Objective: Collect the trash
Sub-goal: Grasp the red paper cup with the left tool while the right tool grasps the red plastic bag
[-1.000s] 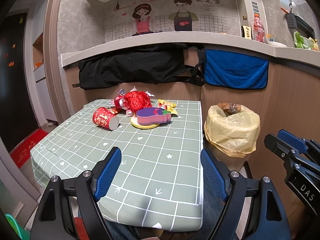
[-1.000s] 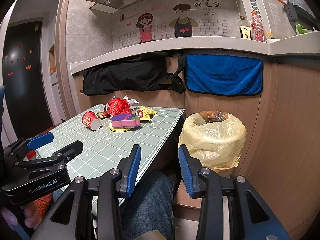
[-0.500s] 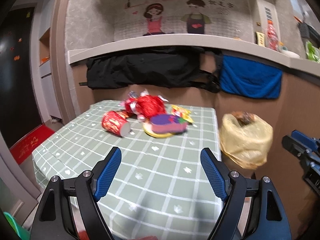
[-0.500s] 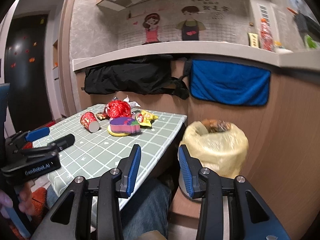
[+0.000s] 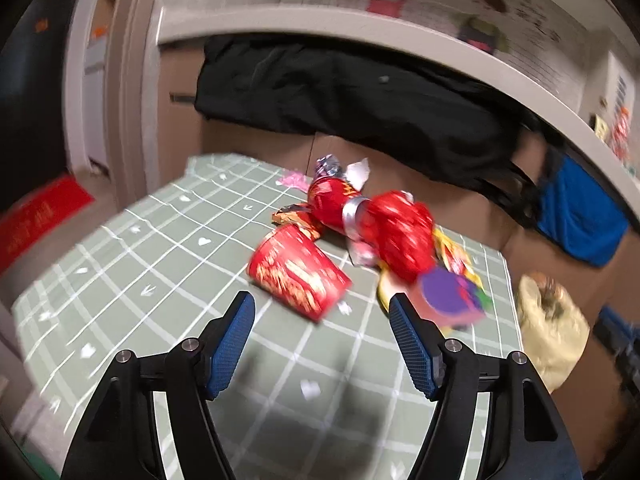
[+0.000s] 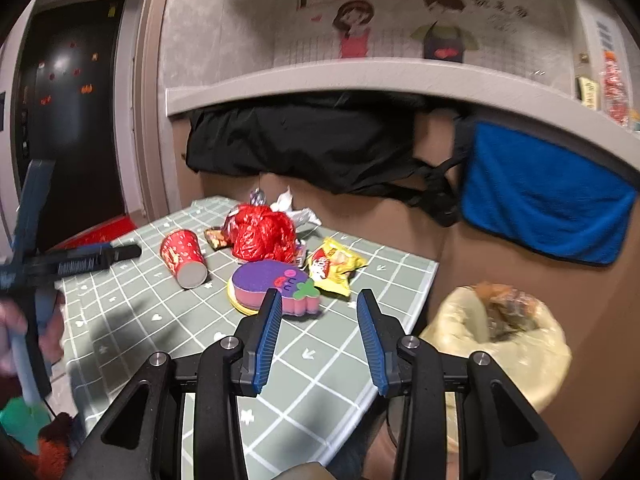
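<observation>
A red paper cup (image 5: 298,274) (image 6: 184,254) lies on its side on the green checked table (image 5: 160,272) (image 6: 340,344). Behind it sit crumpled red wrappers (image 5: 384,228) (image 6: 262,232), a yellow snack packet (image 6: 334,266) and a purple-and-pink sponge (image 6: 276,286) (image 5: 452,300) on a yellow plate. My left gripper (image 5: 322,316) hovers just short of the cup, jaws closing with nothing between them. My right gripper (image 6: 318,312) stands open over the table's near right part, close to the sponge. A bin lined with a yellow bag (image 6: 500,336) (image 5: 552,340) stands right of the table.
A black cloth (image 6: 304,148) and a blue towel (image 6: 544,196) hang from the counter edge behind the table. A wooden panel wall rises behind the bin. A dark door (image 6: 68,120) and a red mat (image 5: 36,220) are at the left.
Both grippers have moved forward over the table toward the trash pile. The left one now sits close before the red cup, and its view has tilted. The left jaws have narrowed slightly.
</observation>
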A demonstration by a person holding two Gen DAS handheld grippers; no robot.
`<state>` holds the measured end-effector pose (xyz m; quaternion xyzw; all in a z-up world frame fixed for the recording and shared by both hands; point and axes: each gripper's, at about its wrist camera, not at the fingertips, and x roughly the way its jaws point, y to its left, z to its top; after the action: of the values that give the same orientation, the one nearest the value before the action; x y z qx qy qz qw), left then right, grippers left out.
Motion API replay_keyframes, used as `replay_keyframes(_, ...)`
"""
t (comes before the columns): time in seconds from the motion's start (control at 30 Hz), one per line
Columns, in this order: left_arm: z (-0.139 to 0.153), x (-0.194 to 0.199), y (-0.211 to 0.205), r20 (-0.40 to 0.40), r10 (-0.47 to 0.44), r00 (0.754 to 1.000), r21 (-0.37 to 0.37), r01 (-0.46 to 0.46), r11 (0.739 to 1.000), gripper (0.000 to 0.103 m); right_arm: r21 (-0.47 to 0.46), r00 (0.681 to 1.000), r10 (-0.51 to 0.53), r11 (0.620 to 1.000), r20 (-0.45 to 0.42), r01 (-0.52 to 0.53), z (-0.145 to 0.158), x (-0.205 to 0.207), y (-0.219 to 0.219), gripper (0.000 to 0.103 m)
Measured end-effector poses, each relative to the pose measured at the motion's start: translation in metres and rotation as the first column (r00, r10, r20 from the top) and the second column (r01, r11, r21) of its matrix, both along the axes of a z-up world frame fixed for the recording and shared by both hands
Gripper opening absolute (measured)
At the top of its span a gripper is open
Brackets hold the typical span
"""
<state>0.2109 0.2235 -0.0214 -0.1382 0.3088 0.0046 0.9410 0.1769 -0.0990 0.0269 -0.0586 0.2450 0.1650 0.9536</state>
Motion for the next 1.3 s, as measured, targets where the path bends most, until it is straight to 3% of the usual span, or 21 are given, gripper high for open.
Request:
replay_keyframes(0.13, -0.013, 0.054, 0.034, -0.039, -0.067, 0.997, -0.12, 0.062, 0.991, 0.069, -0.015, 0.999, 0.014, 1.0, -0.048, -0.014, -0.014, 0.033, 0.012, 0.037)
replay_keyframes(0.3, -0.032, 0.109, 0.066, -0.1, -0.127, 0.987, -0.184, 0.108, 0.977, 0.069, -0.014, 0.994, 0.004, 1.0, -0.109, -0.006, -0.032, 0.062, 0.017, 0.037)
replay_keyframes(0.4, -0.041, 0.118, 0.066, -0.121, -0.173, 0.977, -0.244, 0.139, 0.96, 0.067, 0.004, 0.989, 0.006, 1.0, -0.147, -0.006, -0.039, 0.076, 0.017, 0.037)
replay_keyframes(0.57, -0.04, 0.108, 0.04, -0.096, -0.263, 0.96, -0.222, 0.237, 0.946, 0.058, 0.062, 0.979, 0.04, 0.998, -0.198, -0.029, -0.043, 0.094, 0.017, 0.037)
replay_keyframes(0.8, -0.03, 0.087, 0.008, -0.077, -0.325, 0.942, -0.246, 0.298, 0.922, 0.033, 0.068, 0.971, 0.044, 0.997, -0.236, -0.029, -0.051, 0.098, 0.017, 0.037)
replay_keyframes(0.97, -0.033, 0.087, -0.015, -0.117, -0.37, 0.922, -0.27, 0.329, 0.905, 0.032, 0.056, 0.969, 0.049, 0.998, -0.244, -0.037, -0.048, 0.097, 0.012, 0.037)
replay_keyframes(1.03, -0.035, 0.088, -0.02, -0.117, -0.352, 0.929, -0.258, 0.313, 0.914, 0.032, 0.058, 0.97, 0.044, 0.998, -0.237, -0.031, -0.046, 0.1, 0.008, 0.037)
replay_keyframes(1.17, -0.033, 0.084, -0.023, -0.089, -0.254, 0.963, -0.163, 0.237, 0.958, 0.033, 0.101, 0.964, 0.064, 0.994, -0.258, -0.039, -0.045, 0.108, 0.005, 0.037)
replay_keyframes(1.3, -0.041, 0.084, -0.017, -0.169, -0.239, 0.956, -0.231, 0.198, 0.953, 0.033, 0.069, 0.966, 0.083, 0.995, -0.244, -0.068, -0.039, 0.118, 0.019, 0.037)
